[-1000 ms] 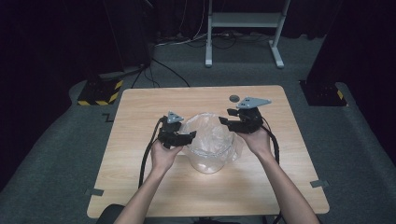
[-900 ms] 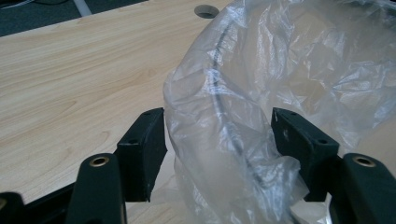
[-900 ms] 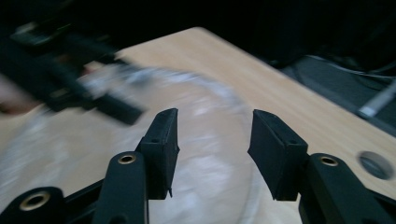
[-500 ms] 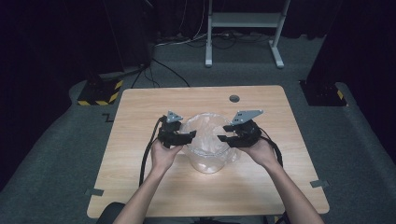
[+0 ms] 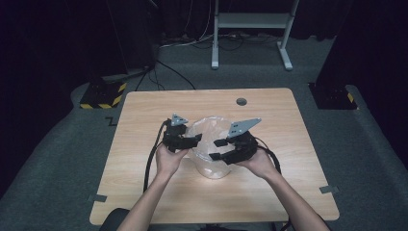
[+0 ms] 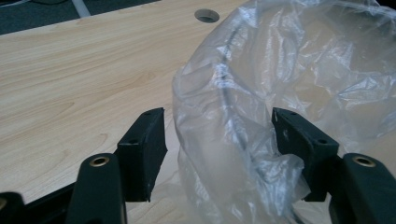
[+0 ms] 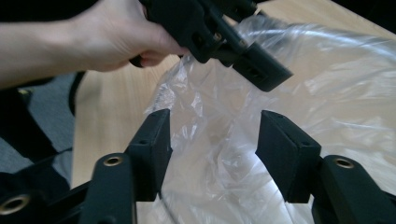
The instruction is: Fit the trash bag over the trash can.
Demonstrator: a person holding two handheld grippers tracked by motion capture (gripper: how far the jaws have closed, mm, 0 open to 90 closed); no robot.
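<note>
a: clear crinkled plastic bag [image 5: 211,147] sits mid-table on the pale wooden table [image 5: 144,115], between your two grippers. what now?

b: your left gripper [image 6: 219,140] stands partly open around a fold of film, not pinching. your right gripper [image 7: 212,149], jaws just opening, straddles the rim loosely. close each on one layer, then draw apart gently.

a: any difference between views?

b: high view shows a round grommet hole [image 5: 241,101]; right gripper view shows your left hand [image 7: 107,35].

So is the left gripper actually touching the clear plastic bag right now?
Touching. In the left gripper view the clear plastic bag bulges between the left gripper jaws, its crumpled film lying against the right-hand jaw, though the jaws stand apart rather than pinching it.
</note>
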